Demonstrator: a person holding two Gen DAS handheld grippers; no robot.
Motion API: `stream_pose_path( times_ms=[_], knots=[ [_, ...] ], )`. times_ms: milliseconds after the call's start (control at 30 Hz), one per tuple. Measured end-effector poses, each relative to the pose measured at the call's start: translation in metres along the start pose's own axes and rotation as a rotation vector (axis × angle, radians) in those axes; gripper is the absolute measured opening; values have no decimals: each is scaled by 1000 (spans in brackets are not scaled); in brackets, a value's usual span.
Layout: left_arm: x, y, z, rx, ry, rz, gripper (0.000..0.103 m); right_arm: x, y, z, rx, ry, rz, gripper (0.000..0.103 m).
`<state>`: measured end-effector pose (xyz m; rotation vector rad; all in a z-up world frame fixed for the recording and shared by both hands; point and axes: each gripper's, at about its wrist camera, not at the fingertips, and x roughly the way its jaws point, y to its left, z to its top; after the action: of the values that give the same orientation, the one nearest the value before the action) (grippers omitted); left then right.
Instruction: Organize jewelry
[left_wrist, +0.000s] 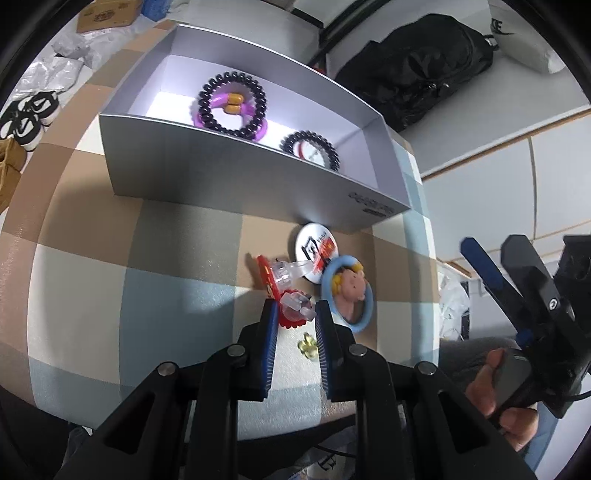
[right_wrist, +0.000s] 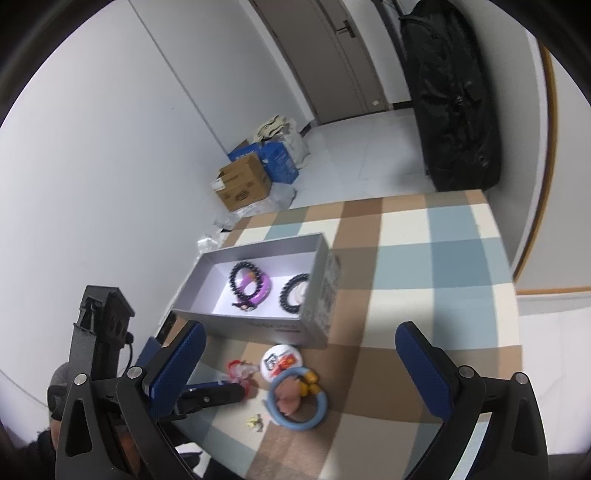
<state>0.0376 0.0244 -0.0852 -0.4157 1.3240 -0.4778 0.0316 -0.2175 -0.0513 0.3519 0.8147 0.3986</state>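
Observation:
A silver box (left_wrist: 236, 166) (right_wrist: 258, 326) on the checked table holds a dark bead bracelet over a purple ring (left_wrist: 231, 105) (right_wrist: 249, 284) and a smaller dark bead bracelet (left_wrist: 310, 147) (right_wrist: 293, 291). In front of it lie a red and clear plastic charm (left_wrist: 286, 291) (right_wrist: 240, 369), a round white badge (left_wrist: 317, 247) (right_wrist: 279, 360), a blue ring with a cartoon figure (left_wrist: 349, 291) (right_wrist: 297, 400) and a small yellow piece (left_wrist: 307, 343) (right_wrist: 255, 421). My left gripper (left_wrist: 295, 310) (right_wrist: 218, 393) has its fingertips on either side of the red and clear charm, jaws partly closed. My right gripper (right_wrist: 301, 350) (left_wrist: 491, 258) is open and empty, raised above the table.
A black bag (left_wrist: 417, 62) (right_wrist: 450, 96) stands beyond the table's far edge. Cardboard boxes (right_wrist: 255, 177) and plastic wrap lie on the floor by the wall. Shoes (left_wrist: 26, 118) sit on the floor left of the table. The checked tablecloth (right_wrist: 424, 266) stretches to the right of the box.

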Motion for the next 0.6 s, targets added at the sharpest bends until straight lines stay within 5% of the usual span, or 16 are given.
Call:
stream_pose_path(
  times_ms=[233, 600],
  knots=[
    [0, -5, -6, 62, 19, 60, 11, 15, 16, -7, 0, 88, 95, 100],
    [-3, -1, -13, 99, 41, 67, 10, 64, 37, -24, -10, 296, 136, 63]
  ],
)
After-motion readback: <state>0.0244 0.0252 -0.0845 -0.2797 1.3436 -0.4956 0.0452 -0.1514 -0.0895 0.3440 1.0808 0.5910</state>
